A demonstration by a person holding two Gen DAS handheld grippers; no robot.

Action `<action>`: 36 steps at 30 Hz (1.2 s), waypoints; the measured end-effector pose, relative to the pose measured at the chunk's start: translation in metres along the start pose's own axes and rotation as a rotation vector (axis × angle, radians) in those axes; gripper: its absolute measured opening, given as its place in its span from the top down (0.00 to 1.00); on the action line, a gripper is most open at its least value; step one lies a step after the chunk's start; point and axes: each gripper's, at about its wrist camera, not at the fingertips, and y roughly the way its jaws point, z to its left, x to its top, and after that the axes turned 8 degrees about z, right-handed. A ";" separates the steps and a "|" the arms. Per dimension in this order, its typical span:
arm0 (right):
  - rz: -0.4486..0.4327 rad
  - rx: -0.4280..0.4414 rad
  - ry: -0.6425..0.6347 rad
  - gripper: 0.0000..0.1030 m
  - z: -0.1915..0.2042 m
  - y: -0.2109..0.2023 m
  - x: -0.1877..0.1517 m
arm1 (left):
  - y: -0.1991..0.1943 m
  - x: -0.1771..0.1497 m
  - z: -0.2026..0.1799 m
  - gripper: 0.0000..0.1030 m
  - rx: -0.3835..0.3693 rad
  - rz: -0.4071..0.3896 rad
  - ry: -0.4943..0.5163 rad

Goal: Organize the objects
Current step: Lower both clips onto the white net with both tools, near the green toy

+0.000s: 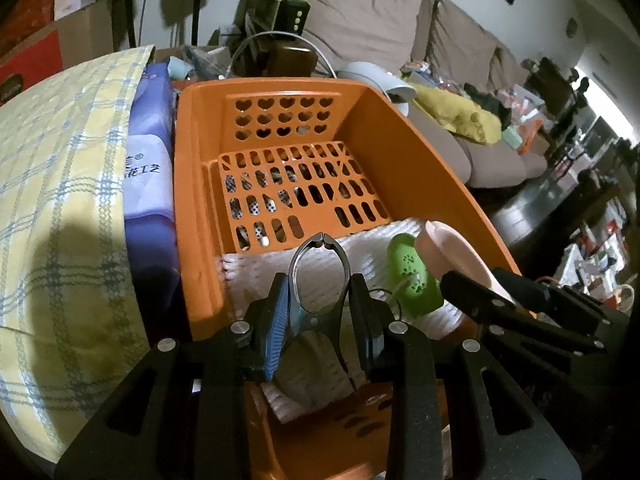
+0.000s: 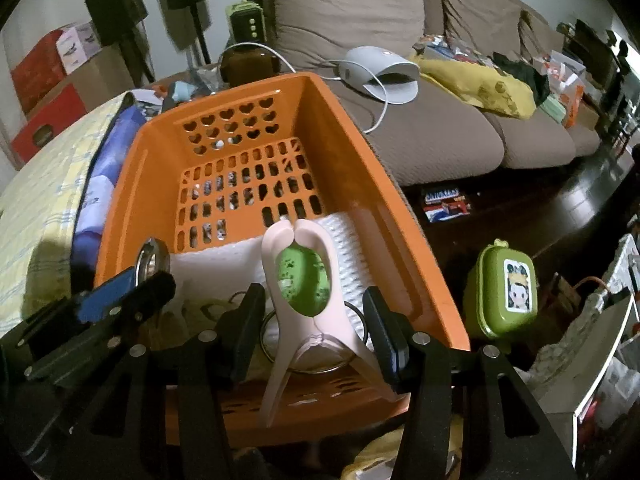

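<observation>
Over the near end of the orange basket [image 1: 400, 160], the left hand-held gripper [image 1: 320, 292] grips a metal clip [image 1: 320, 264] while the right hand-held gripper [image 2: 314, 308] clasps a pink clip [image 2: 296, 280]; a green object [image 2: 304, 280] lies on white cloth [image 1: 360, 256] at one o'clock from the metal clip.

Beyond the fingers, a brown sofa [image 2: 440, 136] carries a white curved device [image 2: 380, 76] with its cable and a yellow cloth [image 2: 480, 80]. Left of the fingers lies a yellow plaid cushion [image 1: 60, 184]. Black speakers [image 2: 116, 4] and red boxes [image 2: 40, 68] stand far left
</observation>
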 end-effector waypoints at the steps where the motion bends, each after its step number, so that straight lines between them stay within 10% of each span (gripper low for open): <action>1: 0.001 -0.004 0.002 0.50 -0.001 0.000 0.000 | 0.001 0.000 -0.001 0.73 0.001 0.004 0.005; 36: 0.016 -0.028 -0.002 0.49 -0.002 0.004 -0.001 | 0.005 -0.003 0.002 0.73 -0.011 0.014 0.004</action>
